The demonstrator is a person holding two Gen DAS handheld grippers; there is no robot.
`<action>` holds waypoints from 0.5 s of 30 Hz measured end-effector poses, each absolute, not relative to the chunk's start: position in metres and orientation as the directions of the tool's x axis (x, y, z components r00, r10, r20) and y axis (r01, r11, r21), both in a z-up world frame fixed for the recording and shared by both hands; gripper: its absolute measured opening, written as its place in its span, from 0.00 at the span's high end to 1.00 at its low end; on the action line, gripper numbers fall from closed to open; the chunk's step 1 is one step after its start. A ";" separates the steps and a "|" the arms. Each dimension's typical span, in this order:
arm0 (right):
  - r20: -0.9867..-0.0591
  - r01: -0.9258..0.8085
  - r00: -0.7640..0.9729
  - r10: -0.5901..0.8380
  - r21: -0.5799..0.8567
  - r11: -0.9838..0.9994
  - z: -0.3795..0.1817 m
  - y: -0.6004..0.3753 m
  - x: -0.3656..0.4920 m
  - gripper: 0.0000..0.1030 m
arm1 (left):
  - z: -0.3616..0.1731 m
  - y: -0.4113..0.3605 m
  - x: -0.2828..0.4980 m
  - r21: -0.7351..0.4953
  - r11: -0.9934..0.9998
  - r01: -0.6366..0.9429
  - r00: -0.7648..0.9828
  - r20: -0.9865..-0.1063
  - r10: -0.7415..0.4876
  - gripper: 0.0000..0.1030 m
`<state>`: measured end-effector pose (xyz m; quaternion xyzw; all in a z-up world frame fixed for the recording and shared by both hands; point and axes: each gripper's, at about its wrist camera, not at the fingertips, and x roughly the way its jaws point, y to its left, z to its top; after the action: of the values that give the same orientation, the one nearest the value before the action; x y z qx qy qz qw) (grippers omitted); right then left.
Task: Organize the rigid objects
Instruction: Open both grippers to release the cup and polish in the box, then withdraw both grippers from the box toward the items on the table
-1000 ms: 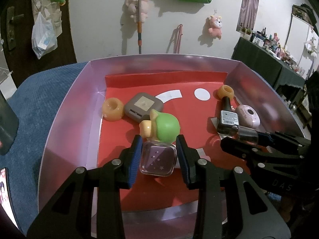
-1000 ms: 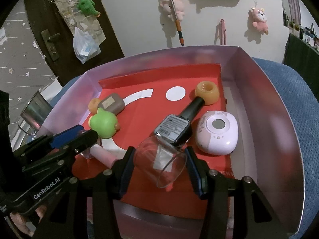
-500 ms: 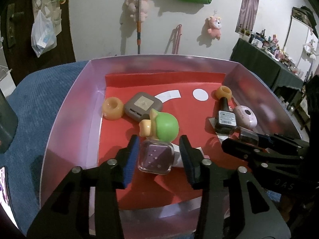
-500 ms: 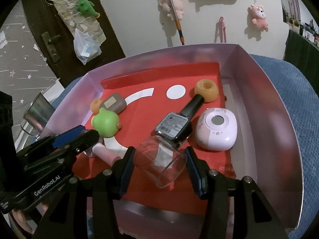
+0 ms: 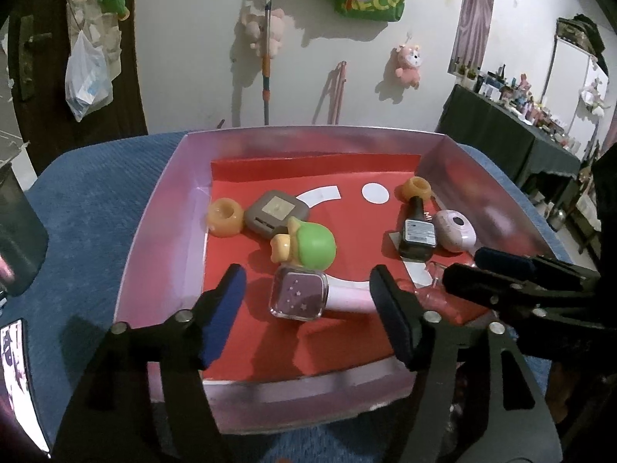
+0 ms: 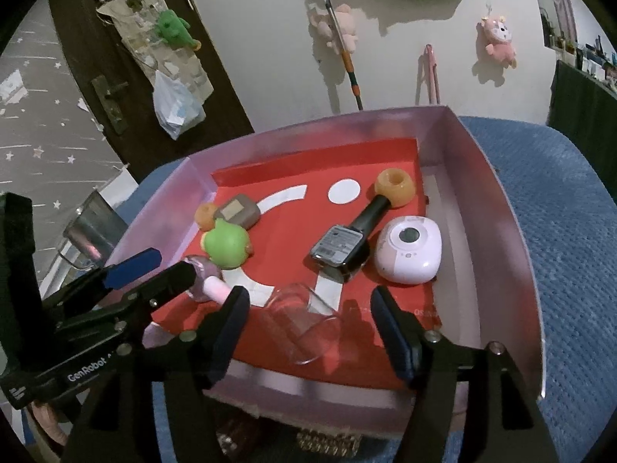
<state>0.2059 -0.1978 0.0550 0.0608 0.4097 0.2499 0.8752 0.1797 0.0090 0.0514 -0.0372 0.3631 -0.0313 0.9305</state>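
Note:
A pink-walled box (image 5: 166, 216) with a red floor holds the objects. A purple square bottle with a pink cap (image 5: 299, 295) lies on the floor between my left gripper's (image 5: 308, 308) open fingers, untouched. A clear glass cup (image 6: 308, 324) lies on its side between my right gripper's (image 6: 306, 322) open fingers. A green duck toy (image 5: 310, 247), a brown square case (image 5: 277, 212), two orange rings (image 5: 225, 216) (image 5: 414, 189), a dark bottle (image 5: 416, 231) and a pink round device (image 5: 455, 229) also lie inside the box.
The box sits on a blue textured cushion (image 5: 85, 208). A metal cup (image 6: 92, 231) stands left of the box. A phone screen (image 5: 15, 378) lies at the lower left. The right gripper shows in the left wrist view (image 5: 520, 277).
Both grippers opened and drew back. The left let go of the purple bottle, which now lies on its side. The right released the glass cup onto the red floor.

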 end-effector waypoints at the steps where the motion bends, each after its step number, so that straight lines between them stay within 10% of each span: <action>1: -0.681 -0.391 0.543 0.491 0.313 0.866 0.058 -0.198 0.203 0.33 | 0.052 0.009 0.178 -0.095 0.995 0.032 0.735 -0.672 -0.088 0.36; 15: -0.606 -0.441 0.587 0.537 0.317 0.840 0.091 -0.204 0.170 0.03 | 0.068 0.009 0.152 -0.115 0.992 0.053 0.771 -0.626 -0.114 0.05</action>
<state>0.1696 -0.2044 0.0908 0.0661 0.3617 0.2753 0.8883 0.1520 0.0095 0.0677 -0.0451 0.3351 -0.0443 0.9400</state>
